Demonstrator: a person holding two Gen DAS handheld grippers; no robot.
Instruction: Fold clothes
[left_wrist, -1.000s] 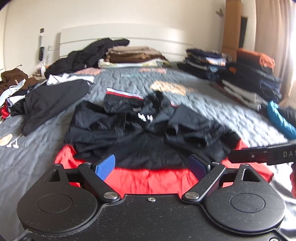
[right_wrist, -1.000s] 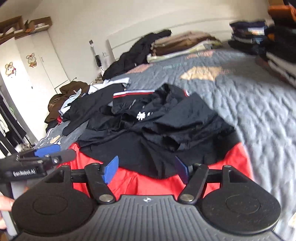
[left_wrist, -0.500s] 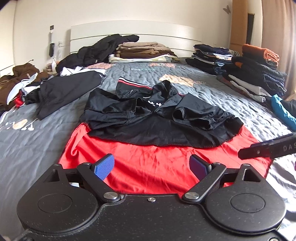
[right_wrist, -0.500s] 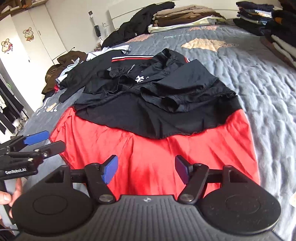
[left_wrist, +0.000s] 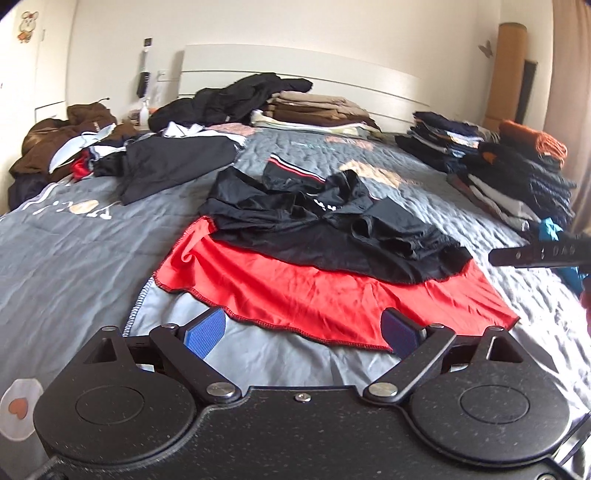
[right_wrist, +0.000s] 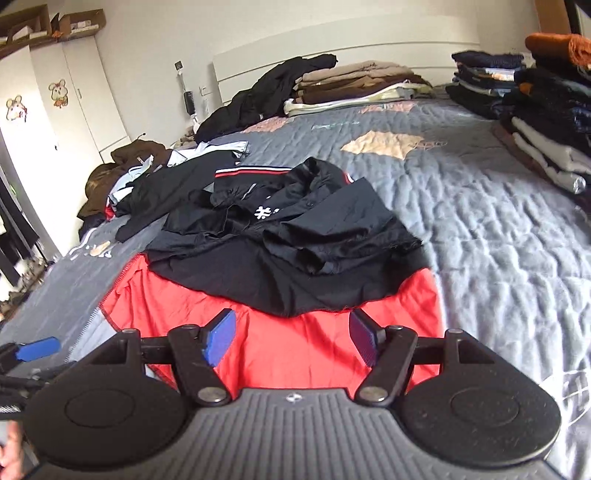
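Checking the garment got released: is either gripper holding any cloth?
No: the left gripper and right gripper both stand open, nothing between them.

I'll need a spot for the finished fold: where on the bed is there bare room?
Bare quilt lies between the black-and-red garment and the folded stacks along the right edge. A second patch lies left of the garment, below the loose dark clothes. Crowded: the headboard end with the tan pile, and the right edge.
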